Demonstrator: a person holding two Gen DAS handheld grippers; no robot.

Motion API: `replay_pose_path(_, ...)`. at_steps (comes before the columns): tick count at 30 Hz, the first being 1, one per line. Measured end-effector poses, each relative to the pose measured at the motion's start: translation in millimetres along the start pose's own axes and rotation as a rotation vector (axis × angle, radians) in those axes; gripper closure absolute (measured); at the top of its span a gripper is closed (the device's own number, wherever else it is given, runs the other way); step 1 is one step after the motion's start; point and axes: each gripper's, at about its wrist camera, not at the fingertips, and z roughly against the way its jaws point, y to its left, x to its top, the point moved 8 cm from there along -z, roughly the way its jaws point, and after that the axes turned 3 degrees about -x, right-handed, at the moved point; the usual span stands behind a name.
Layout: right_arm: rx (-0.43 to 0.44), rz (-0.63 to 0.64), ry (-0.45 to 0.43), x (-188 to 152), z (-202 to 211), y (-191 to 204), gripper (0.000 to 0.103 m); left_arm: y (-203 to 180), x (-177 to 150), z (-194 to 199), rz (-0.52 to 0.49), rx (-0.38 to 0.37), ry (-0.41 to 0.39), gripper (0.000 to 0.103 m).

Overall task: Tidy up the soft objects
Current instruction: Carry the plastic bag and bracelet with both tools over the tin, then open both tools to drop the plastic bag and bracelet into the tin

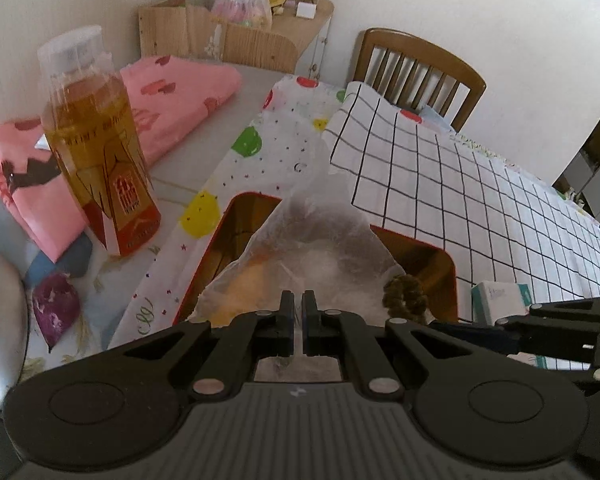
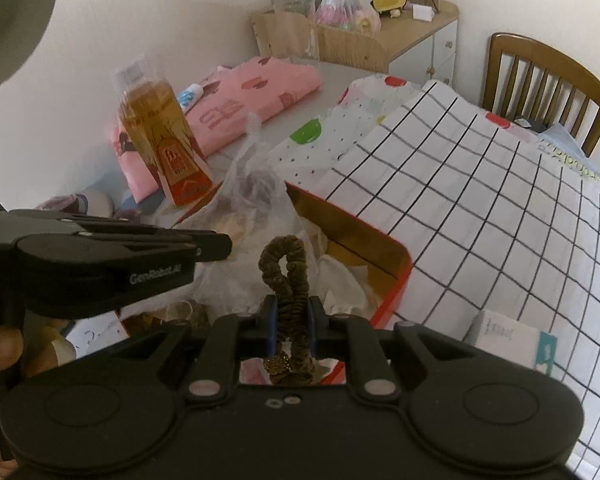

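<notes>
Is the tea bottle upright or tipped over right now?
Upright. The tea bottle stands on its base beside the pink cloth, cap on top.

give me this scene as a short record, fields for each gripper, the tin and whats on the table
left gripper: shut on plastic bag, held over the tin
right gripper: shut on brown scrunchie, beside the bag
tin: red, gold inside, open, white soft items within
bottle: upright, amber liquid, left of the tin
pink cloth: folded, behind the bottle
grid cloth: spread right of the tin
small box: white and teal, on the grid cloth
</notes>
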Motion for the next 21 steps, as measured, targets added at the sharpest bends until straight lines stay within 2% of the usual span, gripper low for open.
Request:
replay_pose_path(6,-0.014,0.003,0.026,-6.2,-13.9,0.3,0.085,3.9,-5.2,-6.5,-0.002,-0.001,0.017,0.100)
replay_pose_path(14,-0.002,-0.009,0.009,-6.8,-12.6,0.2,0.077,6.5,-6.5,-5.6,-0.013,0.001,0.021,0.099)
replay_pose_path(18,0.017,-0.024,-0.021,-3.4,-3.4,1.1,0.066,7.5,-6.5,-2.6,-0.030,0.004,0.020,0.099)
replay_pose_path(21,0.021,-0.035,-0.047,-1.2,5.4,0.3,0.062,8.4,-7.3,0.4,-0.039,-0.003,0.015,0.099)
